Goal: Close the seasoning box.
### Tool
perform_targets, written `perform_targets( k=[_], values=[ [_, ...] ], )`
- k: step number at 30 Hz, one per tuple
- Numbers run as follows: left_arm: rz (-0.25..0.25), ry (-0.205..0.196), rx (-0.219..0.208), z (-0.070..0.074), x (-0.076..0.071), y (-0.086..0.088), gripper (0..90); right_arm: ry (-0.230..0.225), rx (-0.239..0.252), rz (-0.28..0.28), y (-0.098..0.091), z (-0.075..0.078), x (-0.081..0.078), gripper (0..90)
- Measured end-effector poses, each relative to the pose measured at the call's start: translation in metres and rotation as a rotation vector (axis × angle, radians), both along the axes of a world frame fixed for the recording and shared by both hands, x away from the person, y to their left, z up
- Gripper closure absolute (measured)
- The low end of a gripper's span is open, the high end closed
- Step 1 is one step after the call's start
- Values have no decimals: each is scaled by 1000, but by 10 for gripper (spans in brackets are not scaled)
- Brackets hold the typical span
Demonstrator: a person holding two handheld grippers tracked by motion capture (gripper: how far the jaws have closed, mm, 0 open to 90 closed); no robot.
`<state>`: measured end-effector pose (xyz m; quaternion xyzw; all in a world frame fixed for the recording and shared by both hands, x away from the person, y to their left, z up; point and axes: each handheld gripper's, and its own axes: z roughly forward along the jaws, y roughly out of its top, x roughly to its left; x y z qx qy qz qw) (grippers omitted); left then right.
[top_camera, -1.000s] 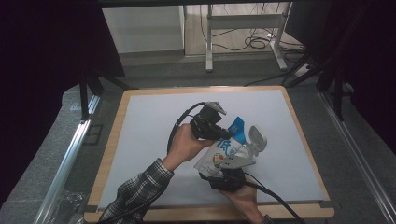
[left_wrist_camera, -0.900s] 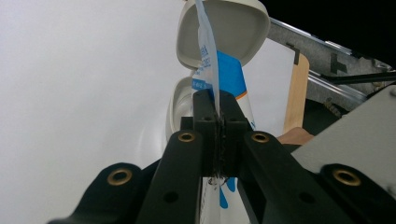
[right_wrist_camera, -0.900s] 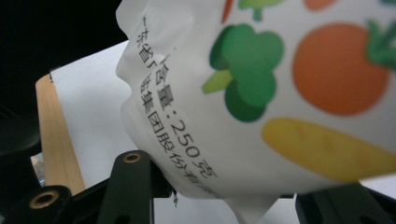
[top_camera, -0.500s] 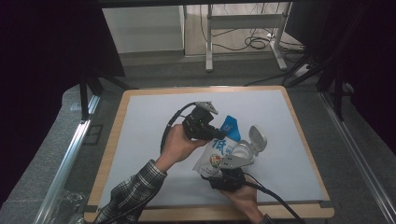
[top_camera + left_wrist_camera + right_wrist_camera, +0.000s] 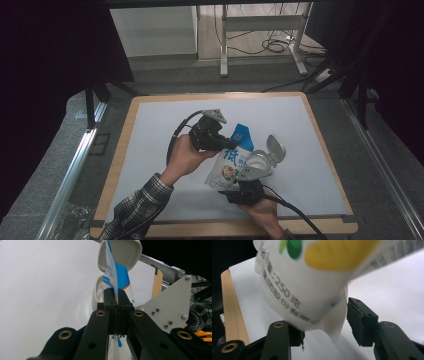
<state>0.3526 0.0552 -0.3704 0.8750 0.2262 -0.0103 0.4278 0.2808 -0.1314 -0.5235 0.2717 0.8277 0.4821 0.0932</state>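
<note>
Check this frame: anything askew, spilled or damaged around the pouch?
No spill or damage shows. The white pouch hangs tilted above the table, pinched at its blue top edge by the left tongs. The right tongs stand open round its bottom corner. A grey flip-lid container sits open beside it.

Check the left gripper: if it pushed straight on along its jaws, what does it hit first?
The pouch; the left gripper is already shut on its top edge. Just past that stands the open lid of a white container. Depth between them is hard to judge.
</note>
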Motion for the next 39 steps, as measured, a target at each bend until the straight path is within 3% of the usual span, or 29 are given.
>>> perform_targets(
  k=[10,17,25,39],
  values=[
    [35,-31,-30,-2,-2,17,894,25,-12,17,-2,0,-3,489],
    [92,-77,-15,-5,-2,28,893,47,-11,28,-5,-1,-5,485],
    [135,-62,-36,-17,6,44,893,77,-2,25,-12,1,-4,483],
    [189,-91,-27,-29,14,56,892,99,-15,38,-24,3,-7,483]
  ],
)
